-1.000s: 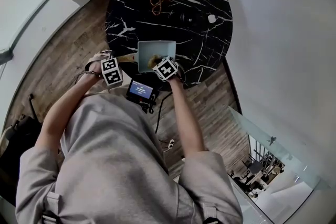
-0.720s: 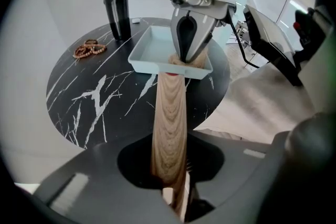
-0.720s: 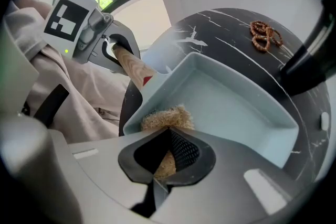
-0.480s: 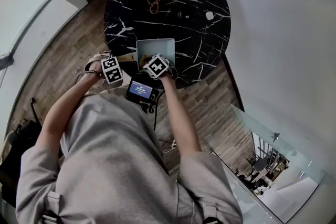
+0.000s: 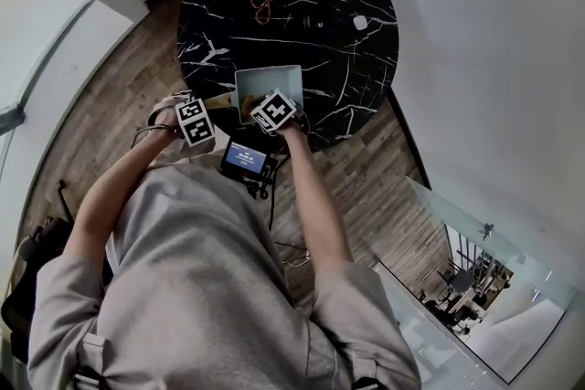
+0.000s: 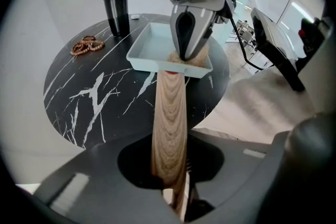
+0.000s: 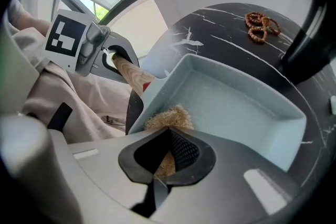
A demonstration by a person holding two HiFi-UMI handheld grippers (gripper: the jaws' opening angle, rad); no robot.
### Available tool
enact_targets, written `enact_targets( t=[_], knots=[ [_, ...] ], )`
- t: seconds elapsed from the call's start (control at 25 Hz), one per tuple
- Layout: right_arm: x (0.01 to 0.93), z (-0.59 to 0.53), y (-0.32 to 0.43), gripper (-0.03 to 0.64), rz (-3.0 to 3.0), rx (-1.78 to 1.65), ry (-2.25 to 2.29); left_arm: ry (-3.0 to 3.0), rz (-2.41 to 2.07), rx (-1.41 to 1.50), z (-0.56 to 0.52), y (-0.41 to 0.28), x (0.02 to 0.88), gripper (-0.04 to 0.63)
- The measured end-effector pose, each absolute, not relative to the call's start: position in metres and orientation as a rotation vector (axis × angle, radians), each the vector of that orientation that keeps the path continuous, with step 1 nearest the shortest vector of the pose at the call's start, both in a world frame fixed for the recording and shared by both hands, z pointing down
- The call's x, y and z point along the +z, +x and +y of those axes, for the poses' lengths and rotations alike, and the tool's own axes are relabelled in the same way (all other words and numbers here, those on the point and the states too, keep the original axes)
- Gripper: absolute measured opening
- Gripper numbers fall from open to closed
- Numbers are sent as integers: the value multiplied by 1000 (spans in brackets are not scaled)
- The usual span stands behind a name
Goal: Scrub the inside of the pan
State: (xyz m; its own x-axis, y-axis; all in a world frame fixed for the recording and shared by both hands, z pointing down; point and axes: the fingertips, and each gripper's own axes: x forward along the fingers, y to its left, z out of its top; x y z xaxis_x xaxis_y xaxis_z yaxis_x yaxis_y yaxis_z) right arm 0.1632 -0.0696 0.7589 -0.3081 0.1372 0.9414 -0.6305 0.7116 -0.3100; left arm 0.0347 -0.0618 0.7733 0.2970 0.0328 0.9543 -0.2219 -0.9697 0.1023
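Pale wood flooring surrounds a round black marbled worktop point(image 5: 292, 5). A light blue square pan point(image 5: 268, 79) sits at the worktop's edge on the person's side, and its wooden handle point(image 6: 170, 123) sticks out past that edge.

The left claw point(image 6: 170, 186) is clenched on the handle's far end and steadies the pan. The right claw point(image 7: 163, 164) is clamped on a tan fibrous scrubber point(image 7: 169, 118), which it presses into the pan's corner beside the handle.

I'd say the scrubbing is under way, though much of the pan's floor looks untouched. The next move calls for dragging the scrubber away from the handle across the base and along the far walls. Meanwhile the left claw has to stop the pan twisting or sliding off the edge.

From the head view, the right claw's marker cube covers the scrubber entirely; only the right gripper view shows it meeting the pan. The left gripper view shows a black bottle point(image 6: 116, 2) standing upright beyond the pan, with a heap of brown beads point(image 6: 86, 45) beside the bottle. The head view alone shows a small lit screen point(image 5: 245, 158) just off the worktop, on the person's side of the pan.
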Motion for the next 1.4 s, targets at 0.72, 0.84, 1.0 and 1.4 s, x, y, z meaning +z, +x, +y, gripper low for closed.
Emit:
enact_targets(
  t=[0.72, 0.84, 1.0, 1.4],
  knots=[
    [670, -95, 180, 20, -2092, 1048, 561, 2355, -169, 1734, -62, 34, 773, 64],
    [672, -109, 218, 20, -2006, 936, 677, 2354, -171, 1731, -61, 34, 772, 64],
    [694, -122, 267, 20, -1797, 711, 761, 2352, -172, 1735, -61, 33, 773, 63],
    [744, -122, 279, 20, -1664, 625, 772, 2342, -162, 1753, -60, 34, 774, 55]
  ],
)
